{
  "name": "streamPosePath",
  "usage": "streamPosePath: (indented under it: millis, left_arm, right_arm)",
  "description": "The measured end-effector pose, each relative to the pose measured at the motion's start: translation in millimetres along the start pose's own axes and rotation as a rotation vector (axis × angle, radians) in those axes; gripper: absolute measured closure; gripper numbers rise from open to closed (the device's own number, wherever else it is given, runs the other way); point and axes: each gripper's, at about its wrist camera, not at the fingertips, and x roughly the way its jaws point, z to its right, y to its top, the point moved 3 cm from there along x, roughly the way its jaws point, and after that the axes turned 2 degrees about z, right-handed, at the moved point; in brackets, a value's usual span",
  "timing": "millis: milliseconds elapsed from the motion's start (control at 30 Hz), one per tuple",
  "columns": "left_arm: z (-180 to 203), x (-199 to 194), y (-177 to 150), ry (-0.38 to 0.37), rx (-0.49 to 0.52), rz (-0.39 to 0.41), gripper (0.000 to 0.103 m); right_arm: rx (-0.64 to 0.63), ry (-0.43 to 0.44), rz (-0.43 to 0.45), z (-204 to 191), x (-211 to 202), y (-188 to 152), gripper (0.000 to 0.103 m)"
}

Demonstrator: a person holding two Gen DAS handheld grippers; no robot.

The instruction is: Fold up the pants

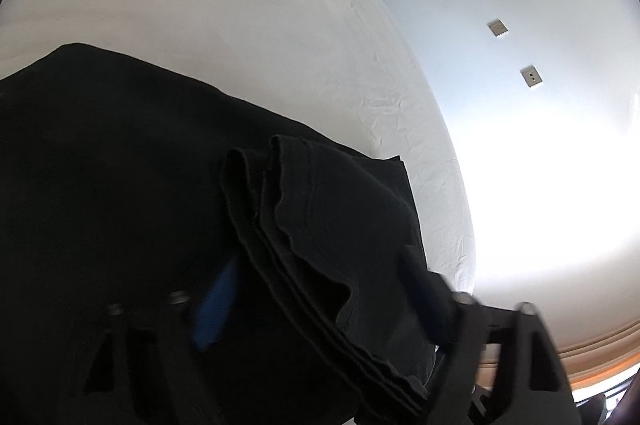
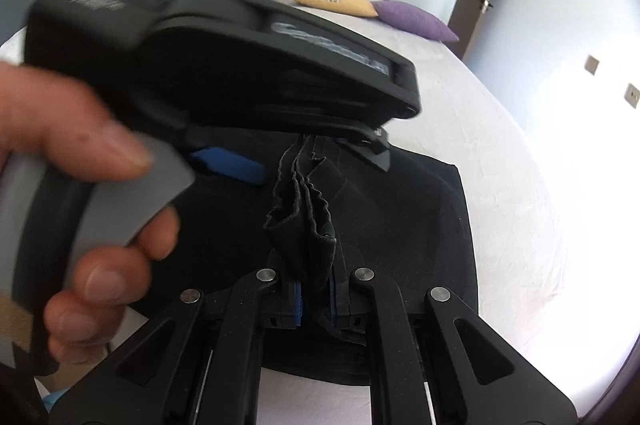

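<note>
The black pants (image 2: 400,209) lie on a bed (image 2: 500,153) covered with a pale sheet, and they already look folded into a compact dark block with a straight far edge and a squared corner toward the wall side. One stacked bundle of edges, several layers thick, is lifted off that block. The right hand-held gripper (image 2: 314,305) is closed narrow on the lower end of this bundle, its blue pads pressed against the cloth from both sides. The left hand-held gripper (image 1: 316,289) sits around the same bundle higher up: one blue pad shows to the left of the layers and the other finger lies to the right, partly blurred. Whether its pads actually press on the cloth I cannot tell. In the right wrist view, a hand (image 2: 80,185) grips the gray handle of that left tool, just above the pants. My judgement is that the lengthwise fold and at least one crosswise fold are done, since so many layers show at the raised edge. What seems left is carrying this held end over, laying it flat on the rest, and smoothing the finished stack.
</note>
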Motion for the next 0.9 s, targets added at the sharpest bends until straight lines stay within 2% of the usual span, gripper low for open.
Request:
streamPosePath:
  millis: [33, 100, 133, 200, 400, 600, 900]
  left_arm:
    - [0.0, 2.3, 3.4, 0.001, 0.0, -0.017, 0.076]
    - [-3.9, -3.3, 6.4, 0.009, 0.03, -0.03, 0.078]
    - [-7.0, -8.3, 8.0, 0.013, 0.043, -0.035, 0.086]
    - [-15.8, -19.5, 11.8, 0.023, 0.069, -0.046, 0.092]
    - [-40.0, -43.7, 26.9, 0.095, 0.143, -0.071, 0.092]
    - [-74.3, -57.8, 27.8, 0.17, 0.155, -0.079, 0.092]
    - [-99.5, -64.8, 27.8, 0.212, 0.145, -0.068, 0.09]
  right_arm:
    - [-0.011, 0.004, 0.003, -5.6, -6.0, -2.6, 0.095]
    - [-0.03, 0.014, 0.01, -16.3, -15.4, -2.1, 0.095]
    - [-0.034, 0.02, 0.012, -18.7, -24.0, -4.3, 0.095]
    - [-0.037, 0.041, 0.017, -29.8, -31.3, -1.6, 0.095]
    - [-0.106, 0.104, 0.023, -79.9, -47.1, 6.8, 0.095]
    - [-0.146, 0.184, -0.013, -144.2, -47.3, 5.3, 0.095]
    - [-0.15, 0.239, -0.083, -187.3, -51.5, -11.0, 0.095]
